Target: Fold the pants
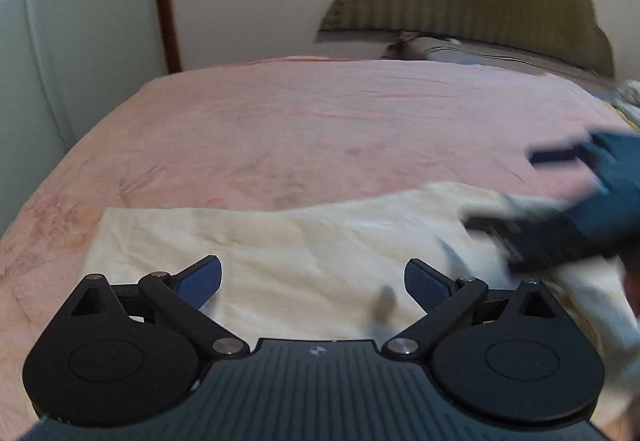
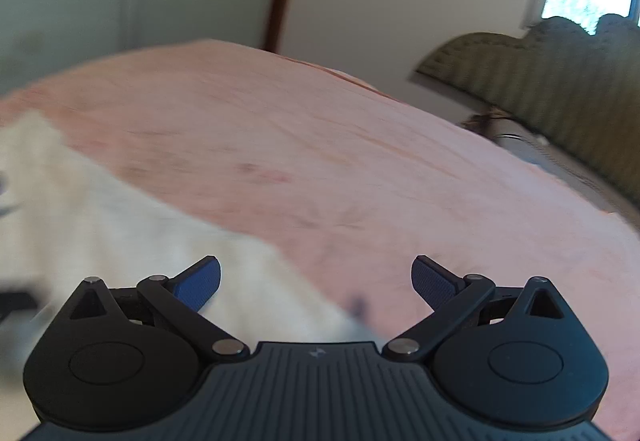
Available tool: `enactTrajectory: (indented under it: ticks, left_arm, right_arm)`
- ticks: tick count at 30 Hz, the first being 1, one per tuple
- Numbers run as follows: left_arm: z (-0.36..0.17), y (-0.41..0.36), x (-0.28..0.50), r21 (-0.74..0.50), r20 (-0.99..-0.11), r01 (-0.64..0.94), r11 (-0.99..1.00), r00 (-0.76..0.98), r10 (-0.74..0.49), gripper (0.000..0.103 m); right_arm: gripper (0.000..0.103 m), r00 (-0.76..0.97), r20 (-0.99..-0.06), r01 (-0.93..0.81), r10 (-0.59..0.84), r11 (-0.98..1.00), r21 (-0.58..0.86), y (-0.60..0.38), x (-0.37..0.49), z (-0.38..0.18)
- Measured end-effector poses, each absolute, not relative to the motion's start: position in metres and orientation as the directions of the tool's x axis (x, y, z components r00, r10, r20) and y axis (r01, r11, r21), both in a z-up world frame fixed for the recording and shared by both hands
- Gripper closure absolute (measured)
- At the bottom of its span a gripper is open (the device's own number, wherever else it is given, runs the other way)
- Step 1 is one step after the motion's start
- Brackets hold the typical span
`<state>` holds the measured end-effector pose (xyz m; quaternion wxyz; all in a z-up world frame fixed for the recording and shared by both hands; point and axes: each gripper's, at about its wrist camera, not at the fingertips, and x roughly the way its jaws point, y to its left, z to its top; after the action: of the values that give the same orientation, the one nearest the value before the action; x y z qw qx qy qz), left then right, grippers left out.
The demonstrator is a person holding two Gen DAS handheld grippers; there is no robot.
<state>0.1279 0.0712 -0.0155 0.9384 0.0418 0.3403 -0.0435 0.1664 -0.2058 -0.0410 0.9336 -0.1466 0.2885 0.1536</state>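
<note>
Left wrist view: cream pants flat, folding barely begun

Left wrist: the cream pants [image 1: 304,245] lie spread on the pink bed [image 1: 304,121]; the left hand-held gripper [image 1: 313,279] hangs released above them. Right wrist: the right hand-held gripper [image 2: 316,279] is released at the pants' edge; folding remains.

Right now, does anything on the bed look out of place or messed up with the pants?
Mostly fine. The cream pants lie fairly flat on the pink bedspread, but their right end is rumpled and lifted near the right gripper. Both grippers, including the left gripper, are open and hold nothing. No spill or damage shows; motion blur hides details.
</note>
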Motion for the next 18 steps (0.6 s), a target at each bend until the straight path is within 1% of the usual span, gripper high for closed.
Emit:
enactTrajectory:
  ticks: [3,4,6,7,9,10,11,12,13,15,16,18]
  left_arm:
    - [-0.016,0.089,0.157,0.049,-0.675,0.084,0.995,0.737,-0.029,0.005]
    - [-0.018,0.092,0.166,0.075,-0.686,0.071,0.995,0.728,-0.001,0.005]
    - [-0.03,0.097,0.184,0.145,-0.698,0.039,0.989,0.712,0.074,0.001]
    - [-0.035,0.1,0.194,0.18,-0.7,0.029,0.983,0.706,0.107,0.0]
    - [-0.037,0.105,0.199,0.196,-0.695,0.023,0.98,0.709,0.122,0.0]
    - [-0.033,0.105,0.198,0.201,-0.693,0.014,0.979,0.709,0.132,0.002]
    - [-0.028,0.105,0.192,0.205,-0.682,0.015,0.979,0.72,0.132,0.006]
    - [-0.023,0.105,0.185,0.214,-0.669,0.02,0.977,0.731,0.132,0.007]
    - [-0.02,0.106,0.176,0.225,-0.657,0.025,0.974,0.742,0.132,0.005]
    - [-0.02,0.109,0.161,0.231,-0.648,0.034,0.972,0.751,0.128,0.004]
    - [-0.024,0.111,0.154,0.235,-0.657,0.045,0.971,0.743,0.125,0.002]
    - [-0.036,0.114,0.146,0.243,-0.679,0.059,0.968,0.724,0.126,0.001]
  right_arm:
    - [0.001,0.701,-0.636,-0.488,0.323,0.867,-0.099,-0.196,0.144,-0.042]
    - [0.001,0.673,-0.657,-0.519,0.34,0.85,-0.092,-0.19,0.14,-0.046]
    - [0.001,0.624,-0.696,-0.57,0.355,0.817,-0.094,-0.175,0.141,-0.056]
    - [0.001,0.607,-0.714,-0.58,0.349,0.808,-0.098,-0.168,0.145,-0.062]
    - [0.0,0.59,-0.72,-0.577,0.366,0.815,-0.059,-0.164,0.16,-0.069]
    - [0.0,0.579,-0.72,-0.567,0.382,0.823,-0.019,-0.166,0.17,-0.071]
    - [0.0,0.576,-0.722,-0.542,0.383,0.841,0.014,-0.168,0.178,-0.07]
    - [0.0,0.578,-0.724,-0.52,0.376,0.854,0.028,-0.169,0.181,-0.066]
    - [0.0,0.581,-0.723,-0.506,0.373,0.862,0.039,-0.168,0.18,-0.062]
    - [0.0,0.58,-0.71,-0.529,0.399,0.848,0.045,-0.166,0.167,-0.054]
    - [0.0,0.568,-0.71,-0.553,0.418,0.832,0.047,-0.164,0.16,-0.054]
    - [0.0,0.546,-0.722,-0.582,0.425,0.812,0.038,-0.157,0.15,-0.06]
